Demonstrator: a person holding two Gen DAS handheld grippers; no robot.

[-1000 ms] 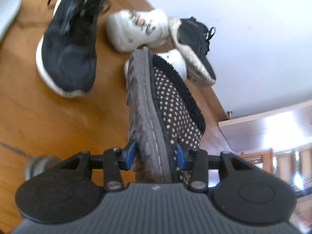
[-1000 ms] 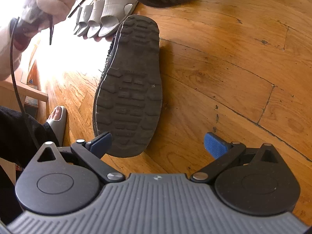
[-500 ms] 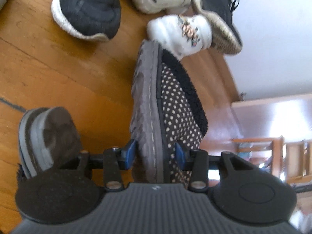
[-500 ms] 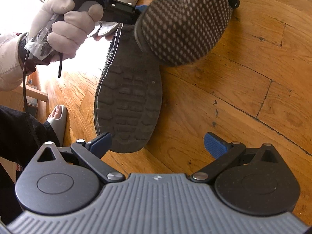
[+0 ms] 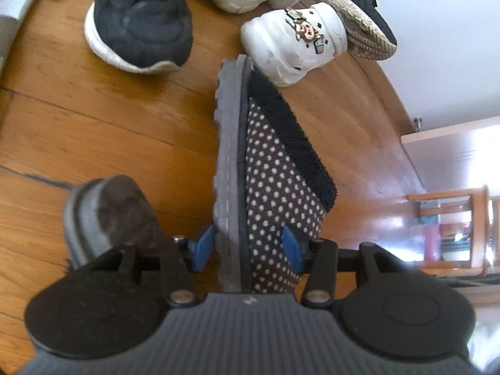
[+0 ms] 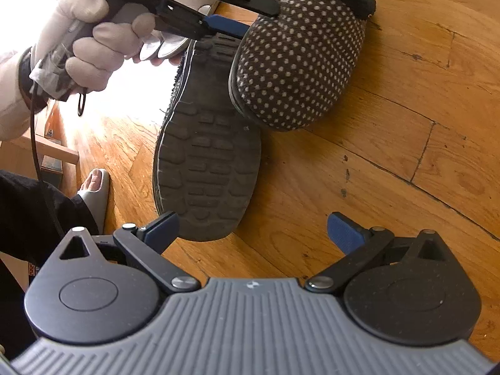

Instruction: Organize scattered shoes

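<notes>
The polka-dot slipper point(image 5: 275, 193) is held on its side in the left hand-held gripper point(image 5: 247, 247), whose blue pads press on the sole at one side and on the dotted upper at the other. From the right wrist view the same slipper point(image 6: 300, 53) hangs low over the wooden floor point(image 6: 390, 143), its toe just beside the sole of the matching slipper point(image 6: 206, 162), which lies upside down on the floor.

A second ago the carried slipper was higher and only its edge showed at the top of the right view; now it has come down next to its partner. I think this means the pair is being put together, and the next step is to set the slipper down and to turn the other one upright.

The right hand-held gripper point(image 6: 253, 228) is spread wide and holds nothing; one pad is close to the heel of the overturned slipper, so it seems ready to take it.

Farther away, in the left view, a black sneaker point(image 5: 140, 22) with a white sole stands on the floor, and two white clogs point(image 5: 297, 40) with small charms lie near the wall, one partly under another black shoe point(image 5: 359, 6) that leans on it. These are still scattered, so a good part of the task remains.
</notes>
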